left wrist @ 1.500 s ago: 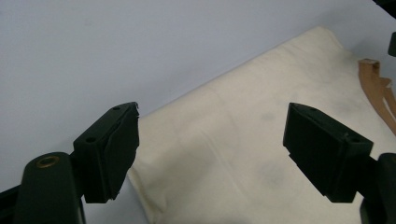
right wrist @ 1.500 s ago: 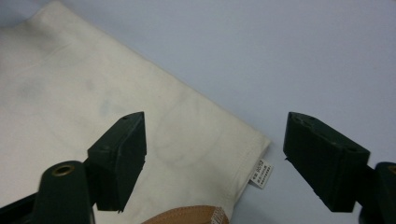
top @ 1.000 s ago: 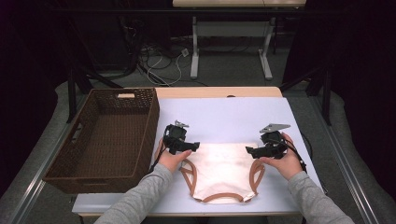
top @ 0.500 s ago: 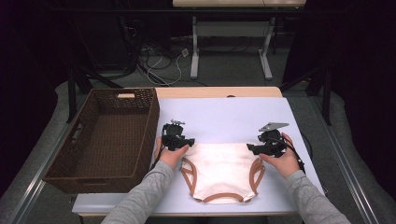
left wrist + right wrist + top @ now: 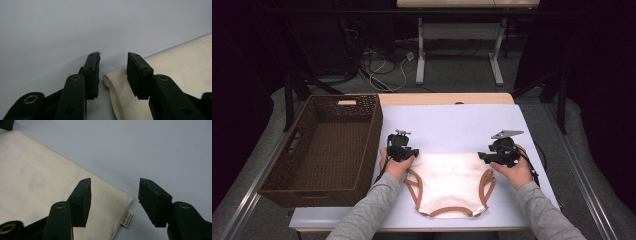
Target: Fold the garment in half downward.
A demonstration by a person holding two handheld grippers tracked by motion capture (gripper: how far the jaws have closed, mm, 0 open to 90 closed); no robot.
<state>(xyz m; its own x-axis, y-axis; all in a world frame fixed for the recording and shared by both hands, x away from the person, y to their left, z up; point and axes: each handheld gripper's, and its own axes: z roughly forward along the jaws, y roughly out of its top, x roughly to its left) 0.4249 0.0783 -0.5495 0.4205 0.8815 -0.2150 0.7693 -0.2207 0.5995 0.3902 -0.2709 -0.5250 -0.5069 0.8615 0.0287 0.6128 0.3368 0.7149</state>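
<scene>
The left gripper has its black jaws parted over a pale table. The corner of a cream cloth lies between and beneath them, spreading rightward.

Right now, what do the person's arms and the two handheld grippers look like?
Grey long sleeves cover both forearms. Left gripper and right gripper are black, with flat angular jaws and brass-coloured rivets at the joints. The right one carries a grey three-cornered plate and trails a dark cable.

Grey sleeves cover both forearms. Each gripper, left gripper and right gripper, is black, with 2 jaws bearing brass rivets and small screw holes.
</scene>
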